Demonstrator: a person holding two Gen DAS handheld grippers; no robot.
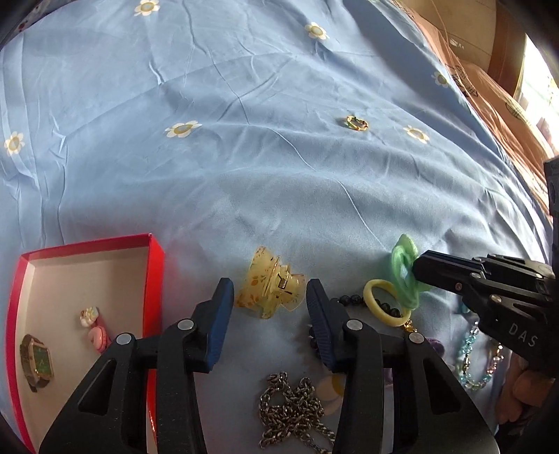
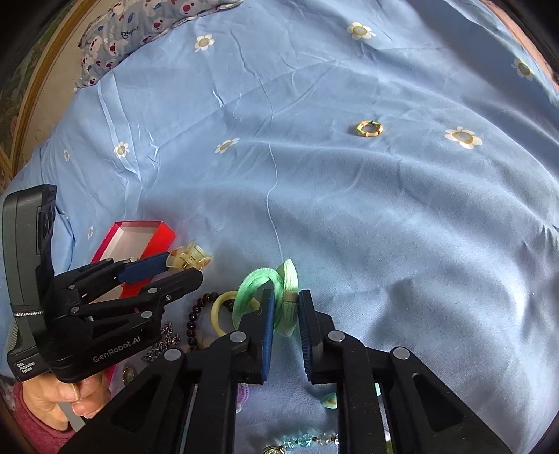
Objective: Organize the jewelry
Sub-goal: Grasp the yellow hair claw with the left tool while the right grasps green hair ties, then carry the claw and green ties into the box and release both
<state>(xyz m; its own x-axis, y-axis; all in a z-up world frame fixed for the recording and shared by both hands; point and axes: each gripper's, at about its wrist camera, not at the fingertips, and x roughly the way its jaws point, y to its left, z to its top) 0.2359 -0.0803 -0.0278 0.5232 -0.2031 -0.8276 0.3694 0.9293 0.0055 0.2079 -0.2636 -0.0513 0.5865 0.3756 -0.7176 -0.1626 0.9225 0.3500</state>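
Observation:
A yellow translucent hair claw clip (image 1: pixel 269 291) lies on the blue sheet between the tips of my open left gripper (image 1: pixel 267 297); it also shows in the right wrist view (image 2: pixel 188 260). My right gripper (image 2: pixel 284 307) is closing around a green satin hair tie (image 2: pixel 279 297), its blue pads on either side; the tie also shows in the left wrist view (image 1: pixel 405 276). A red box (image 1: pixel 87 314) at the left holds a green-faced watch (image 1: pixel 36 361) and small pink clips (image 1: pixel 94 330).
A yellow ring band (image 1: pixel 382 304), dark bead bracelet (image 2: pixel 192 323), silver chain (image 1: pixel 293 412) and light blue bead bracelet (image 1: pixel 478 359) lie near the grippers. A small gold-green ring (image 2: pixel 370 128) sits farther out. A patterned pillow (image 2: pixel 139 31) is far left.

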